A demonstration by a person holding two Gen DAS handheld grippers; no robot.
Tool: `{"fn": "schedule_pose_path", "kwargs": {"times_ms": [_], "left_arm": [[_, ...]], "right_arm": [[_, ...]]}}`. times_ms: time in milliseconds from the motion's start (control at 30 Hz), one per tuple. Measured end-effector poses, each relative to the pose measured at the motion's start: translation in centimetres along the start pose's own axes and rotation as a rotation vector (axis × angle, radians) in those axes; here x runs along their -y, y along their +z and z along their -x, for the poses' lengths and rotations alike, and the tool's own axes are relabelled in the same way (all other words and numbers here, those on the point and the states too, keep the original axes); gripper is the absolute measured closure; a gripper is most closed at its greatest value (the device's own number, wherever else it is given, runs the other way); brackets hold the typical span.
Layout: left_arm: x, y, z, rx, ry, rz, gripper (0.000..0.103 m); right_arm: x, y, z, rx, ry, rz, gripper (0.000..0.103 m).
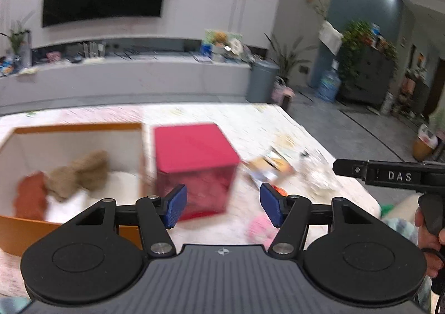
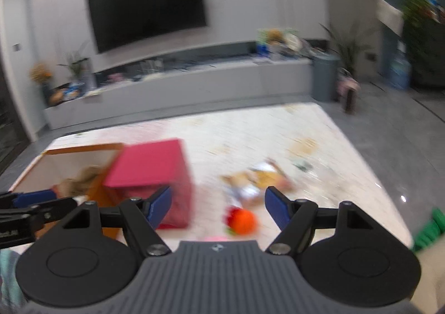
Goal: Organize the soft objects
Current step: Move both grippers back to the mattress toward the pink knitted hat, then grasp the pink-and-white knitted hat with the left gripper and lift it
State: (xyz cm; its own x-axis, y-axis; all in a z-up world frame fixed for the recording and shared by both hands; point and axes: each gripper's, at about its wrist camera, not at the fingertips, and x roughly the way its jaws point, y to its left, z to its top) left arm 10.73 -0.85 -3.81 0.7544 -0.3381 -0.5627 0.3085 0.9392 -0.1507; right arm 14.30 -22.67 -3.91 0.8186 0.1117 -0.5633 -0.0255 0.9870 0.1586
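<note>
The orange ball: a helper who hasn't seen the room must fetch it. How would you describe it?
On the pale mat before the TV wall, look right of the red cube box. The orange ball lies there, near the scattered soft toys. It is the only round, bright orange thing.

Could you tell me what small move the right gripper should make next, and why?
Probably lower the open right gripper toward the orange soft toy just ahead of it; that toy lies loose on the mat, outside the orange box.

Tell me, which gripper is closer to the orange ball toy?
Right. The right gripper hangs just above the orange ball toy; the left gripper faces the red box, the toy beside its right finger.
</note>
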Motion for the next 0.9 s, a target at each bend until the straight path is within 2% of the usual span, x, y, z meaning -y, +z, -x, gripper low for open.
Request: {"fn": "schedule_pose_path", "kwargs": {"times_ms": [100, 233, 333, 433, 567, 700, 833, 900], "left_arm": [[1.6, -0.7, -2.2, -0.047, -0.036, -0.022, 0.032], [3.0, -1.9, -5.7, -0.122, -0.057, 0.008, 0.031], [3.4, -2.9, -7.8, -0.162, -0.040, 0.045, 0.023], [4.0, -4.2, -9.5, -0.200, -0.020, 0.053, 0.019], [4.7, -5.0, -11.5, -0.269, -0.007, 0.082, 0.018], [5.7, -5.8, -13.4, -0.299, 0.002, 0.083, 0.018], [6.3, -6.4, -14.1, -0.290, 0.000, 0.092, 0.017], [7.0, -6.6, -13.8, -0.269, 0.013, 0.059, 0.017]], "right_arm": [[2.7, -0.9, -0.2, -0.032, -0.070, -0.020, 0.030], [4.9, -1.8, -1.6, -0.080, -0.118, -0.028, 0.030], [5.7, -2.8, -2.9, -0.104, -0.151, -0.011, 0.032], [6.5, -3.6, -4.2, -0.160, -0.127, -0.043, 0.043], [6.9, -3.4, -5.5, -0.196, -0.131, -0.065, 0.043], [7.2, -3.5, -6.8, -0.253, -0.101, -0.078, 0.043], [7.6, -3.6, -7.3, -0.284, -0.072, -0.095, 0.043], [7.7, -3.7, -7.4, -0.293, -0.060, -0.104, 0.043]]}}
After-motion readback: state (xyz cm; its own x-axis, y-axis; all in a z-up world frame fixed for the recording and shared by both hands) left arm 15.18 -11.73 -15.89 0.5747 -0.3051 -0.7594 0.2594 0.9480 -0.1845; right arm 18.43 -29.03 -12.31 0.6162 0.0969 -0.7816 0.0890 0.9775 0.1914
